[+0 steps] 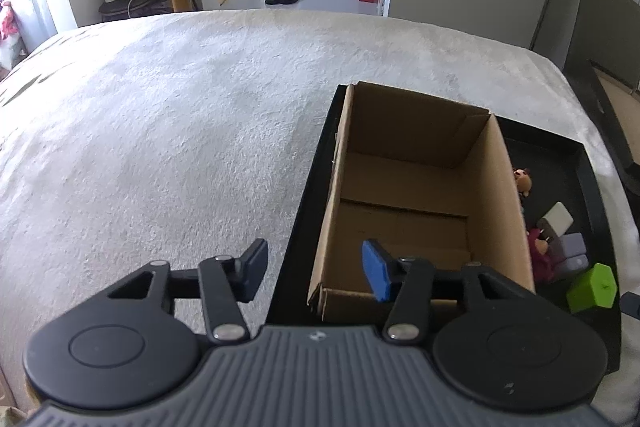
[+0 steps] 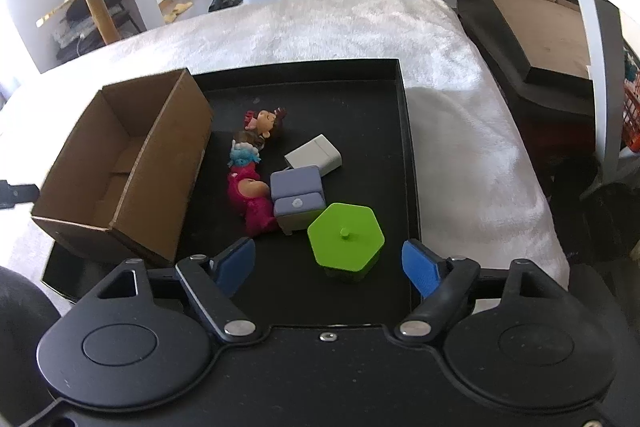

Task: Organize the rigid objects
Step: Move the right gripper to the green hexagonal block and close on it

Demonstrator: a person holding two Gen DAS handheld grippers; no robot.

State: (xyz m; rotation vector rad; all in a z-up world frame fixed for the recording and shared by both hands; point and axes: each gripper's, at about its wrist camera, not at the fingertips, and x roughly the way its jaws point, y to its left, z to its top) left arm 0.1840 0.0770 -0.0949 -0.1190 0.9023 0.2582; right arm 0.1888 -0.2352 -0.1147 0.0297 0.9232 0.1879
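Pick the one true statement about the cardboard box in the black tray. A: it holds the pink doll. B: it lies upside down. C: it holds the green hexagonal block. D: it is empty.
D: the cardboard box stands open side up with only its bare floor showing, while the green hexagonal block and the pink doll lie outside it on the black tray.

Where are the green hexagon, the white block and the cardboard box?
green hexagon (image 2: 345,234), right wrist view, top face.
white block (image 2: 316,155), right wrist view, top face.
cardboard box (image 2: 170,163), right wrist view, outer side wall.
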